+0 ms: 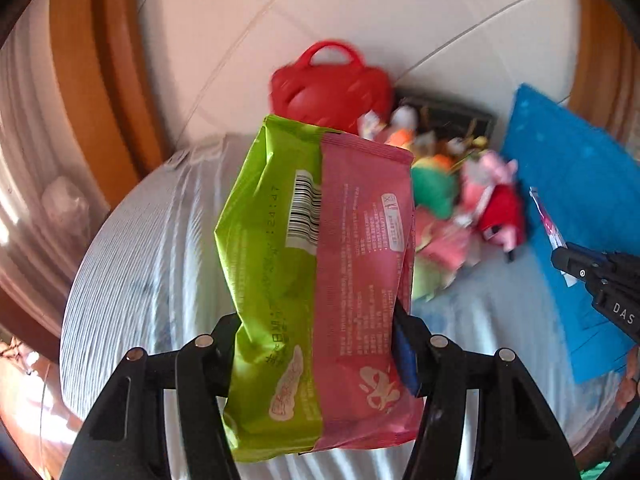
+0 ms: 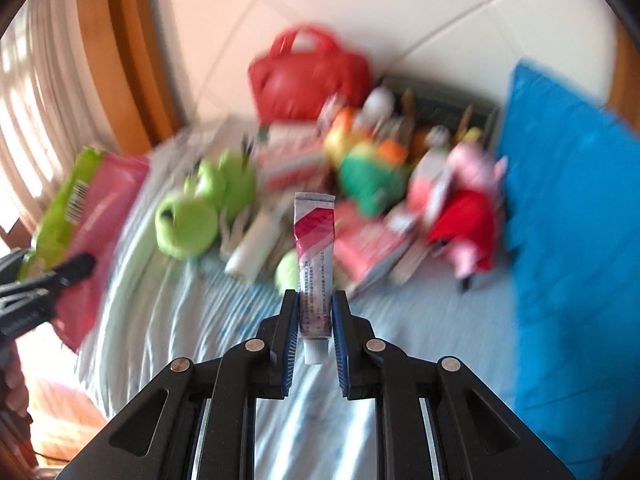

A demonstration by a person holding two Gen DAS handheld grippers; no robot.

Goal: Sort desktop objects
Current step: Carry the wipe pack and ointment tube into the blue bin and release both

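Green-and-pink snack packet (image 1: 320, 280) stands clamped between the jaws of the left gripper (image 1: 320, 344), long axis running forward, while the right gripper (image 2: 314, 312) pinches an upright tube (image 2: 314, 264), the toy pile (image 2: 360, 176) lying straight ahead of both.

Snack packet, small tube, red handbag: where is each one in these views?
snack packet (image 1: 320, 280), left wrist view, on the seam where green meets pink.
small tube (image 2: 314, 256), right wrist view, mid-body below the red stripes.
red handbag (image 1: 330, 92), left wrist view, front of its body under the handle.
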